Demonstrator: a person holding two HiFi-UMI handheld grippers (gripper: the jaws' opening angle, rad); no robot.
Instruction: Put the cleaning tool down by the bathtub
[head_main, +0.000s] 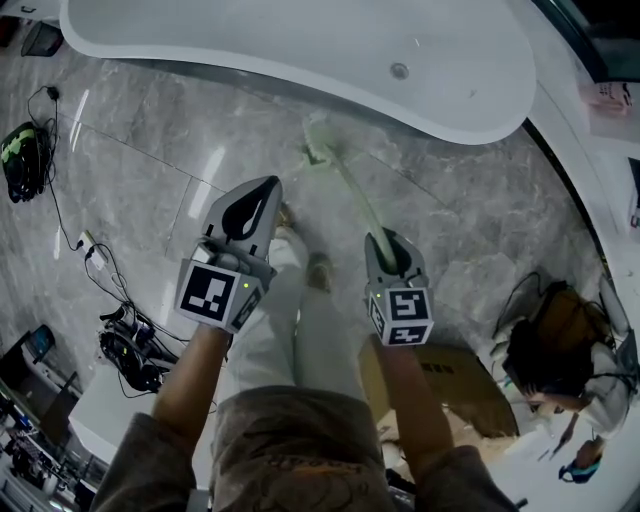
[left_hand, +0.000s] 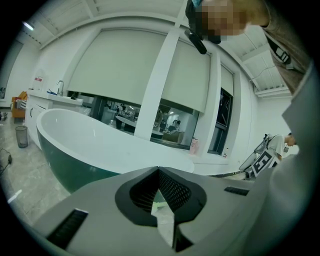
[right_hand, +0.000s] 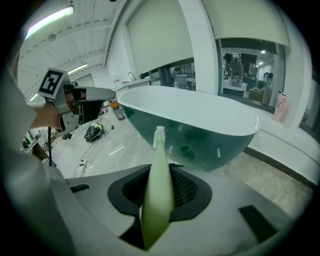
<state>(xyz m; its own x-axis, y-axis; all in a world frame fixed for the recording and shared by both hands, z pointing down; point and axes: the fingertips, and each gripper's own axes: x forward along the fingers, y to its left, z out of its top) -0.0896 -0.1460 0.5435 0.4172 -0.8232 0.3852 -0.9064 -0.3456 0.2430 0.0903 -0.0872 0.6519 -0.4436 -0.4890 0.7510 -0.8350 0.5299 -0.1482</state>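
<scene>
A pale green long-handled cleaning tool (head_main: 352, 187) slants down toward the marble floor. Its brush head (head_main: 320, 142) is close to the side of the white bathtub (head_main: 300, 45). My right gripper (head_main: 386, 240) is shut on the handle's upper end. In the right gripper view the handle (right_hand: 157, 192) runs out between the jaws toward the tub (right_hand: 200, 115). My left gripper (head_main: 270, 186) hangs to the left of the tool, its jaw tips together with nothing between them. The left gripper (left_hand: 158, 169) faces the tub's wall (left_hand: 90, 145).
Cables and a power strip (head_main: 95, 252) lie on the floor at left, with a dark bag (head_main: 25, 160) and gear (head_main: 130, 345) nearby. A cardboard box (head_main: 455, 385) sits behind my right arm. A person (head_main: 560, 360) crouches at the right. A small bin (left_hand: 21, 136) stands by the tub's far end.
</scene>
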